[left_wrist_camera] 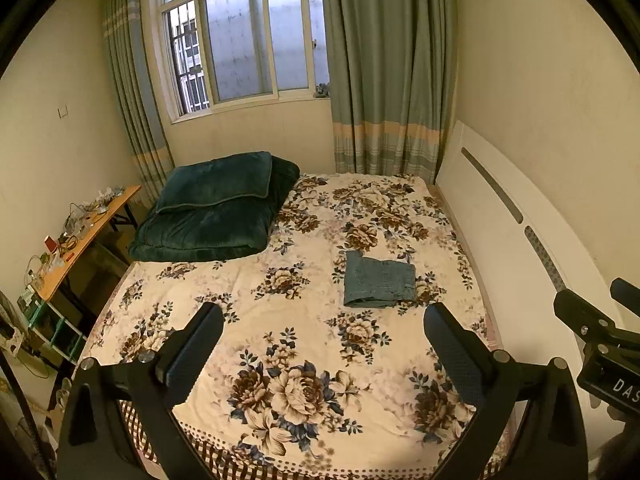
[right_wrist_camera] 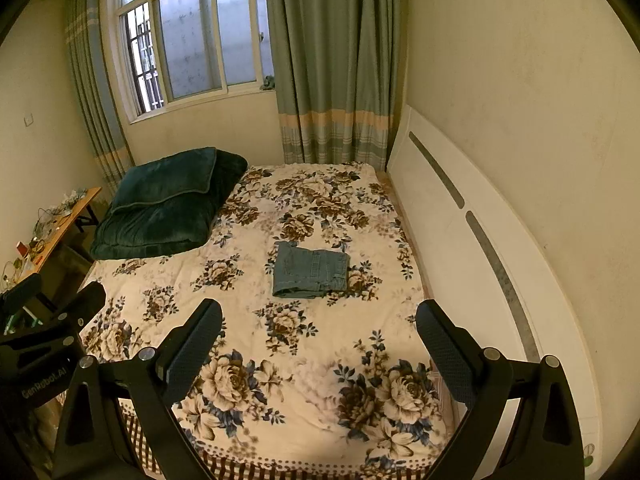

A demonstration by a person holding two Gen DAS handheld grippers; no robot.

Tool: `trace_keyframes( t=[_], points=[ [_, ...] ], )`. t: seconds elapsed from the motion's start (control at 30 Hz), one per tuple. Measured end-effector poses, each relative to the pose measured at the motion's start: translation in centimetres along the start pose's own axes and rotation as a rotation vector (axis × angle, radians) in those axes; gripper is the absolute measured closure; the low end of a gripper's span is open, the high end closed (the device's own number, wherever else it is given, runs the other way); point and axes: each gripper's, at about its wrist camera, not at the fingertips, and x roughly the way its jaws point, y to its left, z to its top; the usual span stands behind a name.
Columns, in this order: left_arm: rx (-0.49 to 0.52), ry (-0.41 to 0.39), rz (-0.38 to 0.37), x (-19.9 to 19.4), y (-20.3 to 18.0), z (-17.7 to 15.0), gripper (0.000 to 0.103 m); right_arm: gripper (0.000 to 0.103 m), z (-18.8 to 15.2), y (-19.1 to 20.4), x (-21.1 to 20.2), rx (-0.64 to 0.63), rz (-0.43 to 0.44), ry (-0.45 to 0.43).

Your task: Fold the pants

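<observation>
Blue denim pants [left_wrist_camera: 379, 279] lie folded into a small rectangle on the floral bedspread [left_wrist_camera: 304, 340], right of the bed's middle; they also show in the right wrist view [right_wrist_camera: 311, 269]. My left gripper [left_wrist_camera: 323, 320] is open and empty, held above the bed's near end, well short of the pants. My right gripper [right_wrist_camera: 319, 318] is open and empty, also above the near end. The right gripper shows at the right edge of the left wrist view [left_wrist_camera: 600, 320]; the left gripper shows at the left edge of the right wrist view [right_wrist_camera: 48, 304].
A folded dark green quilt [left_wrist_camera: 216, 208] lies at the bed's far left. A white headboard [left_wrist_camera: 512, 232] runs along the right wall. A cluttered wooden desk [left_wrist_camera: 76, 240] stands left of the bed. Window and green curtains [left_wrist_camera: 384, 80] are behind.
</observation>
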Motion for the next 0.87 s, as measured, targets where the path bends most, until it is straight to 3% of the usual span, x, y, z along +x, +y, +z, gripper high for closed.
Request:
trace_keyframes(
  t=[0.87],
  points=[
    [-0.002, -0.039, 0.0, -0.62, -0.66, -0.49, 0.0, 0.003, -0.44, 0.08, -0.02, 0.002, 0.002, -0.002]
  ],
)
